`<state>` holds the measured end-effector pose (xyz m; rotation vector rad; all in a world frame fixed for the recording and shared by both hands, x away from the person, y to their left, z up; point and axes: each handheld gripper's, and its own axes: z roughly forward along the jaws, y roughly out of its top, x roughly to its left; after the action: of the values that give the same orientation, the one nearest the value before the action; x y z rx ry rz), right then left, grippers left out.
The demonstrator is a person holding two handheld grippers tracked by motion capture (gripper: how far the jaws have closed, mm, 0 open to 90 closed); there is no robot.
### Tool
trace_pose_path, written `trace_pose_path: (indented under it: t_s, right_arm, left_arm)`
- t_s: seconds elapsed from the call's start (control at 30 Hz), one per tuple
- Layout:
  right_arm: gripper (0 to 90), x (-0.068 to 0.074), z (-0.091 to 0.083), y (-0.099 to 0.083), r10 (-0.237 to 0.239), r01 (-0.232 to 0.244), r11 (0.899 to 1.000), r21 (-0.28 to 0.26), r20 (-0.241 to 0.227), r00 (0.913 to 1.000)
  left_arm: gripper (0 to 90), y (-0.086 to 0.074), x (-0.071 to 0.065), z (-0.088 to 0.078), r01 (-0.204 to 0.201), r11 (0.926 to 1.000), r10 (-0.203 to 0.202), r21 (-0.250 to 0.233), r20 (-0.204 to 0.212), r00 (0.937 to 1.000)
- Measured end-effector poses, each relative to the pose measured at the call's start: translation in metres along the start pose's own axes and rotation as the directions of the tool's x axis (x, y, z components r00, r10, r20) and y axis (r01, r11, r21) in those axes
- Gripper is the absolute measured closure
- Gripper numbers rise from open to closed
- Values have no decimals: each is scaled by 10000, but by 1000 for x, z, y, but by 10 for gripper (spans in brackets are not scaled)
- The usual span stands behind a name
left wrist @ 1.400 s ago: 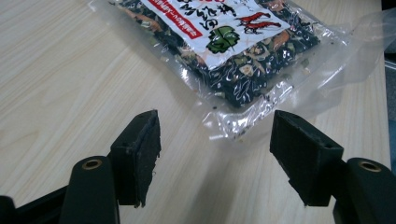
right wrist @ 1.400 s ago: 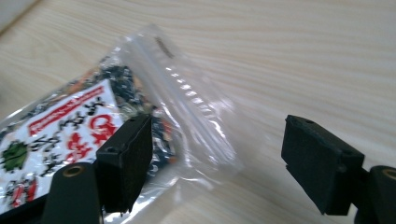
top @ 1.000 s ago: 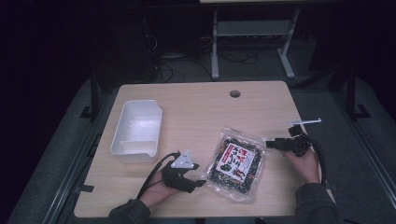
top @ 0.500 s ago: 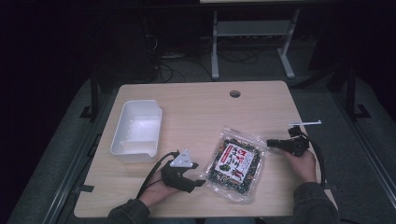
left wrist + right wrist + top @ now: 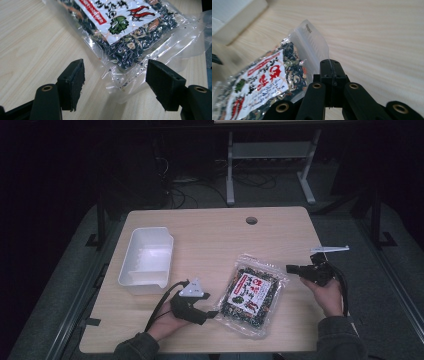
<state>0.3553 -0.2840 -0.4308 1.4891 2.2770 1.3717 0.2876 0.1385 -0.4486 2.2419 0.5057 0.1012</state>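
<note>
Table (image 5: 210,235): light wood, round hole (image 5: 251,220) near far edge.
Packet (image 5: 251,294): clear bag w/ dark dried contents and red-white label, lying near front-centre of table, between the two grippers.
Tray (image 5: 148,260): white plastic, left of packet, well apart from it.
L gripper (image 5: 207,312): held low at packet's near-left corner. In left gripper view the pads (image 5: 75,81) stand wide apart; jaws have just been opening. Clear corner of packet (image 5: 130,45) lies between them, pads not pressing on it.
R gripper (image 5: 292,269): at packet's right edge. In right gripper view jaws (image 5: 332,75) are closed tight, pinching the clear sealed edge of packet (image 5: 312,42), which lifts off table there.
</note>
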Motion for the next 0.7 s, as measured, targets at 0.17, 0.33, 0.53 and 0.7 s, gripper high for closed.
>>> trace_pose_path:
  t_s: [0.17,0.33,0.53,0.7]
  right_arm:
    - [894,16,-15,12,-565,559,9977,-395,-142,9983]
    - [895,29,-25,18,-1021,992,9926,-696,-392,9940]
    - [895,41,-36,24,-1401,1322,9854,-1072,-699,9877]
    - [895,58,-47,33,-1936,1805,9735,-1401,-859,9773]
  left_arm:
    - [300,0,-1,3,-71,9999,71,116,21,10000]
    - [275,3,2,6,66,10000,-67,64,49,10000]
    - [264,11,10,12,581,9981,-572,-193,416,9975]
    - [240,12,17,19,1189,9923,-1167,-345,591,9914]
